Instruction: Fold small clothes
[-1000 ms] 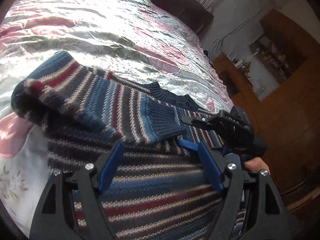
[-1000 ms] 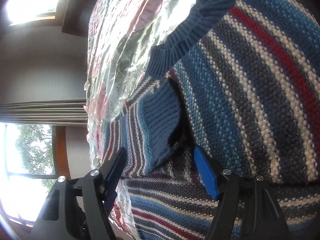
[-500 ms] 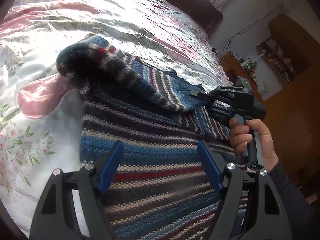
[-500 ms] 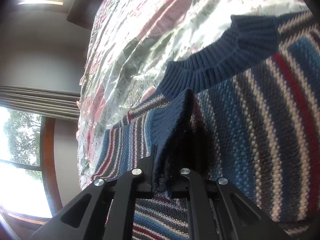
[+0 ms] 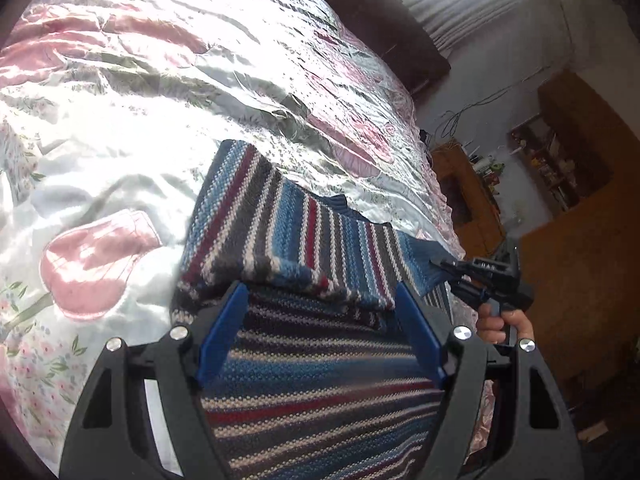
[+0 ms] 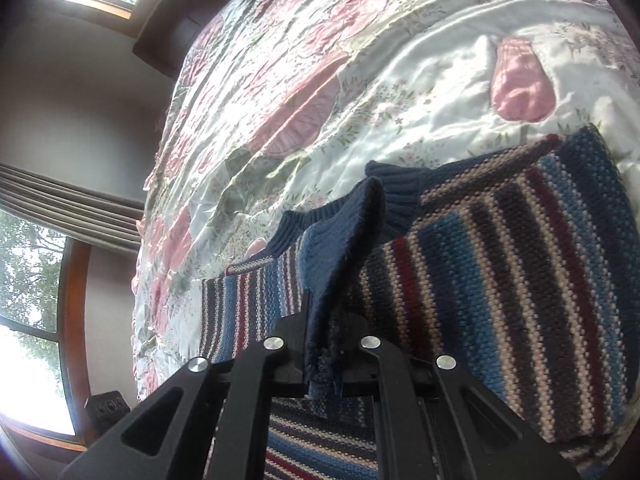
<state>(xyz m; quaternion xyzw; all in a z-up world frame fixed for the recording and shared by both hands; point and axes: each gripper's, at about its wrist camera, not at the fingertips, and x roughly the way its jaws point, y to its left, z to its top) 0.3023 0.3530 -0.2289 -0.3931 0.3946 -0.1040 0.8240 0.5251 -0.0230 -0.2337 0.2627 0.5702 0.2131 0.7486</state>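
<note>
Sleeve drawn flat across striped sweater [image 5: 304, 232] since half second ago, bunched hump gone. Sweater on floral satin bedspread [image 5: 168, 92], sleeve's long axis crosswise over body; lower hem cut off by frame. Right gripper [image 6: 324, 344] clenched on blue ribbed cuff [image 6: 340, 248], pinch visible only in right view. Left gripper [image 5: 320, 332] released, spread wide above body. Hand [image 5: 500, 320] partly hidden behind tool.

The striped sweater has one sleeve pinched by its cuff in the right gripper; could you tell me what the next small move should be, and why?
Probably lower the blue ribbed cuff onto the sweater's body and open the right gripper. The sleeve already lies across the chest, while the left gripper hovers open, holding nothing.
</note>
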